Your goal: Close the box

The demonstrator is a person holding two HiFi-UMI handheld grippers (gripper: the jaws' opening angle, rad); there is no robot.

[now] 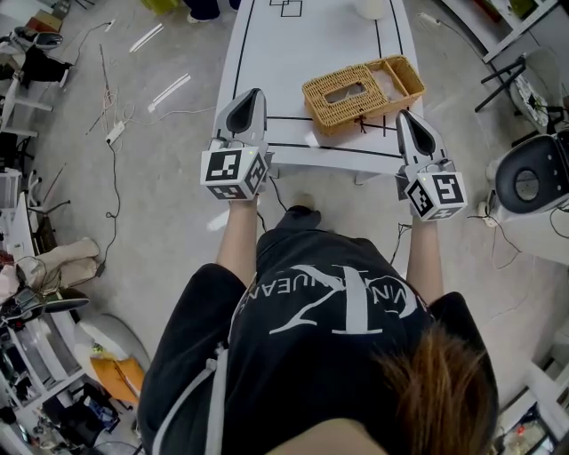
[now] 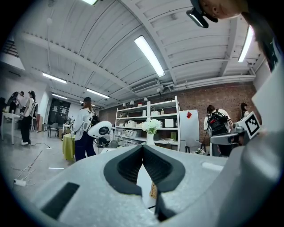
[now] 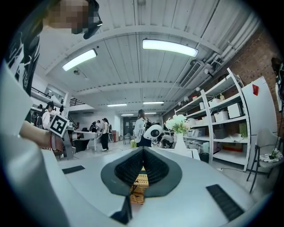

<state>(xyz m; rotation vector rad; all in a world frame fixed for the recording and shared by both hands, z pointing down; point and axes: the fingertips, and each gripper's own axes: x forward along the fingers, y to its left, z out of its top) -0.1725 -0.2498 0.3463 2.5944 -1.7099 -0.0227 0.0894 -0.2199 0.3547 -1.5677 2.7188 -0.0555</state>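
A woven wicker box stands on the white table, near its front edge. One half has a slot in its top; the other half lies open beside it at the right, hollow side up. My left gripper is shut and empty, over the table's front edge, left of the box. My right gripper is shut and empty too, just in front of the box's right end. In the left gripper view the pads meet at the left gripper's tip, with a sliver of wicker below. In the right gripper view the right gripper's tips meet, and wicker shows between the pads.
Black lines mark the table. A white vase stands at its far end. Cables and a power strip lie on the floor at the left, and a white round robot head is at the right. Shelves and people stand in the background.
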